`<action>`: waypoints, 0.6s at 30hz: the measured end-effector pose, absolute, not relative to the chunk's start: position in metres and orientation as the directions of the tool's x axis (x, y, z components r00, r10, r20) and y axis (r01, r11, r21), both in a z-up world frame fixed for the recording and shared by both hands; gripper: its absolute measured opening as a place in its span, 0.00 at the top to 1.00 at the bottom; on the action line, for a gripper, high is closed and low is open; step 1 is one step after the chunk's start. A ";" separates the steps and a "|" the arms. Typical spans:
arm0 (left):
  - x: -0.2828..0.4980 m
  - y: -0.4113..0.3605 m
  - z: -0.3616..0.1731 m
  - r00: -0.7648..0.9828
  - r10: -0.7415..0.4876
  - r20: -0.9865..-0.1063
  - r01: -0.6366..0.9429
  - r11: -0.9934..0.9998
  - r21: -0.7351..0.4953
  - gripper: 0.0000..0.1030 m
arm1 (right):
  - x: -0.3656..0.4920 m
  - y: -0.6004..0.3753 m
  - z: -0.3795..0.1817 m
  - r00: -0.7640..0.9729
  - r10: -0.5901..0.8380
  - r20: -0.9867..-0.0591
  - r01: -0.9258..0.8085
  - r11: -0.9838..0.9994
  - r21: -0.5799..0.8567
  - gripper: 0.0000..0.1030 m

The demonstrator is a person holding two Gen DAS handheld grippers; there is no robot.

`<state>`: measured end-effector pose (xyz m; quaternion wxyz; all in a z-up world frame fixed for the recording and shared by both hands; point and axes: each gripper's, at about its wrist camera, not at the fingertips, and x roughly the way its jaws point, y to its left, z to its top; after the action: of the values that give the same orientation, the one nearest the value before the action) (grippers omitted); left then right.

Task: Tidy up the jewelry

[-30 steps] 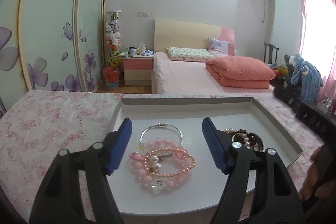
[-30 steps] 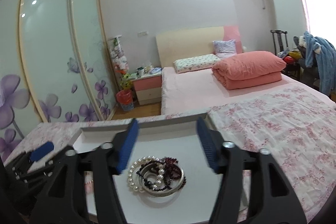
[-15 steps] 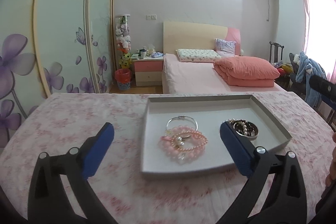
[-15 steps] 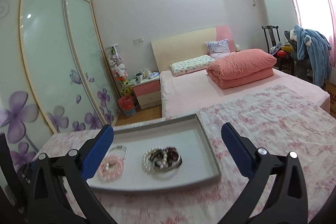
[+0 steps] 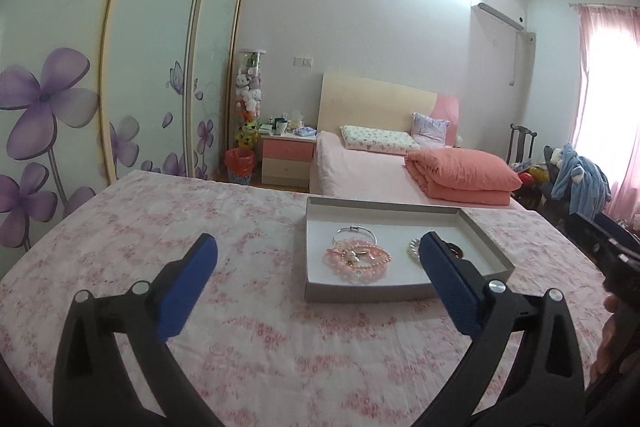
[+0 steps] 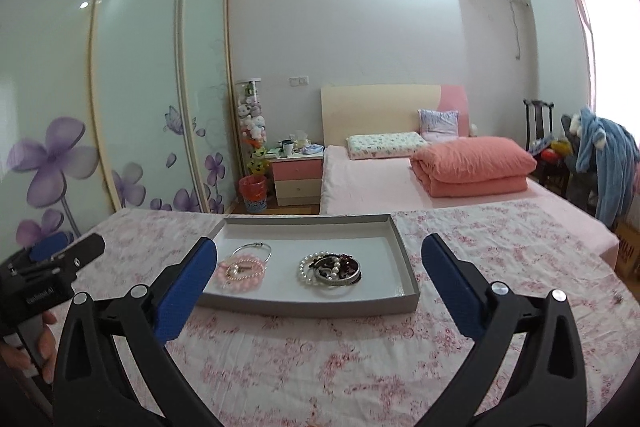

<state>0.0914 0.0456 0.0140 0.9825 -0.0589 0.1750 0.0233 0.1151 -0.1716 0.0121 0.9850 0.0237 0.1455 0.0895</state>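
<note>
Jewelry lies in a shallow grey tray (image 6: 408, 277) on the floral-covered table (image 6: 360, 355): pink bead bracelets (image 6: 240, 273) and a thin silver bangle (image 6: 253, 250) toward its left, a tangle of pearl and dark bracelets (image 6: 330, 269) to their right. Left claw (image 5: 318, 277) and right claw (image 6: 319, 277) both hover short of the tray, jaws spread wide, nothing between them.
</note>
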 end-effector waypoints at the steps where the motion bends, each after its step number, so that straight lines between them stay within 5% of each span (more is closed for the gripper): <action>1: 0.087 0.044 0.014 0.939 0.026 -0.342 -0.065 0.993 -0.103 0.04 | 0.111 -0.170 0.012 0.942 0.183 -0.280 -0.171 0.983 0.067 0.02; 18: 0.048 0.018 0.004 0.951 0.016 -0.307 -0.027 0.999 -0.031 0.04 | 0.080 -0.181 -0.008 0.941 0.183 -0.285 -0.163 0.982 0.091 0.02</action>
<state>0.0481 0.0184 0.0039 0.9876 -0.0176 0.1554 0.0110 0.0798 -0.1806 -0.0078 0.9846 0.0329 0.1475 0.0879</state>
